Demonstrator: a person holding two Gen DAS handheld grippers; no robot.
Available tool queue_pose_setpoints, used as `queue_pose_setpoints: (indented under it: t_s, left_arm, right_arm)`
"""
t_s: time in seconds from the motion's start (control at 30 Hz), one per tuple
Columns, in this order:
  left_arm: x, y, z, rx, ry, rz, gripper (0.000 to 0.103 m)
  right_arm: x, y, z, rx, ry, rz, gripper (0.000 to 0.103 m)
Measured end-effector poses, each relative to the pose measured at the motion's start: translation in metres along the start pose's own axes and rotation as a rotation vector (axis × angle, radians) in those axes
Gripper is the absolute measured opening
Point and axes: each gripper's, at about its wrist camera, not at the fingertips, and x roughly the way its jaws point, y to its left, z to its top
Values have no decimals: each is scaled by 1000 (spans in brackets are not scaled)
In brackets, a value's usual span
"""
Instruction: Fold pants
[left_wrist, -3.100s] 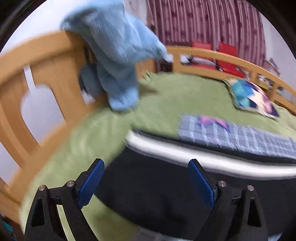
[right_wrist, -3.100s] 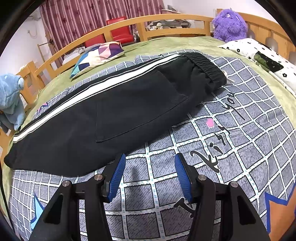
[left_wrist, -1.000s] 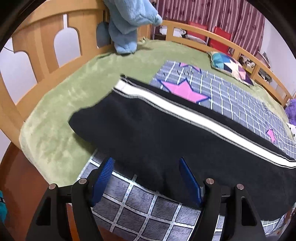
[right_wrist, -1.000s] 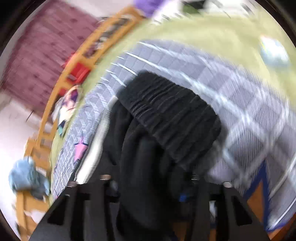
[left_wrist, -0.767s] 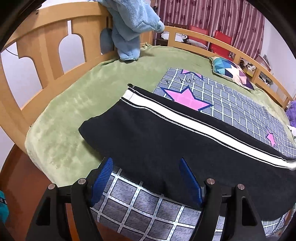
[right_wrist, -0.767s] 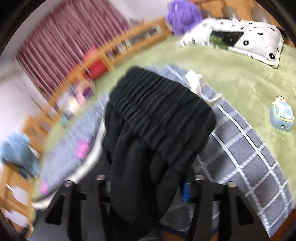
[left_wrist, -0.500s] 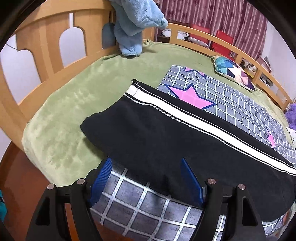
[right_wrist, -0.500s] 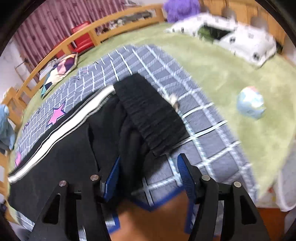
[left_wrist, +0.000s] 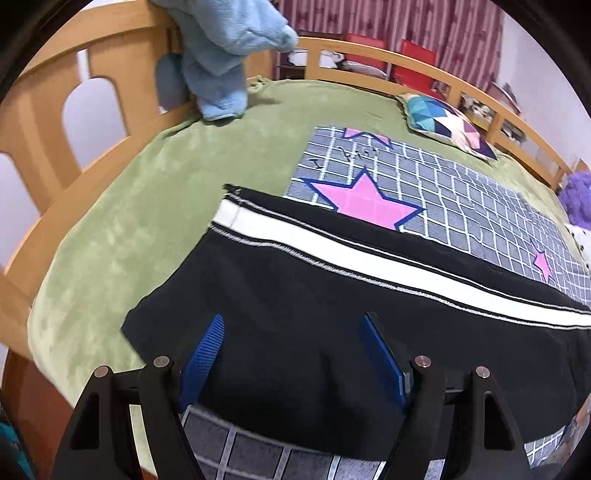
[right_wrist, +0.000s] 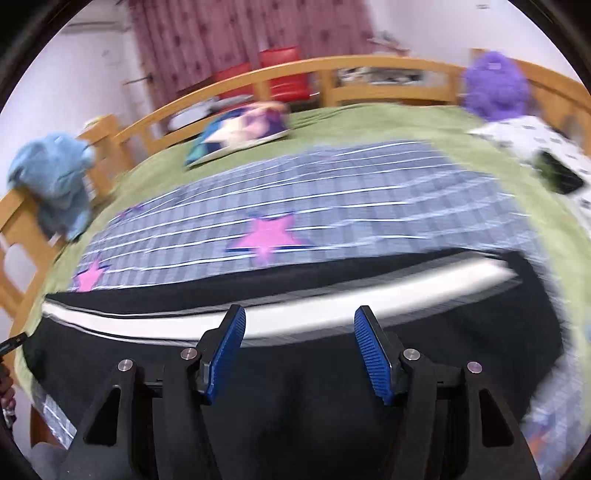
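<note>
Over the near edge of the bed (left_wrist: 110, 229), your left gripper (left_wrist: 291, 354) hangs low above the cuff end of the black pants (left_wrist: 332, 295), its blue fingers (left_wrist: 207, 347) spread wide with nothing between them. Your right gripper (right_wrist: 299, 350) sits above the middle of the pants (right_wrist: 295, 387), fingers (right_wrist: 369, 350) likewise wide apart and empty. The pants lie flat lengthwise along the near side of the bed, white side stripe (left_wrist: 369, 258) facing away from you, partly on the grey checked blanket (left_wrist: 424, 184) and partly on the green cover. The right wrist view is motion-blurred, so the waistband end at its right cannot be made out clearly. Both gripper bodies hide the nearest hem of the pants.
</note>
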Motion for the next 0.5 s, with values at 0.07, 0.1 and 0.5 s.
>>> queue_pose_setpoints:
  t_s: [0.07, 0.1, 0.5]
  left_arm:
    - [4, -1, 1, 12, 8, -28, 75]
    - [5, -1, 1, 16, 12, -36, 75]
    - [27, 14, -15, 49, 32, -75, 75]
  right_arm:
    - [30, 27, 7, -26, 47, 36, 60]
    - [45, 40, 10, -47, 66, 56, 60]
    - [149, 121, 12, -468, 315, 66, 58]
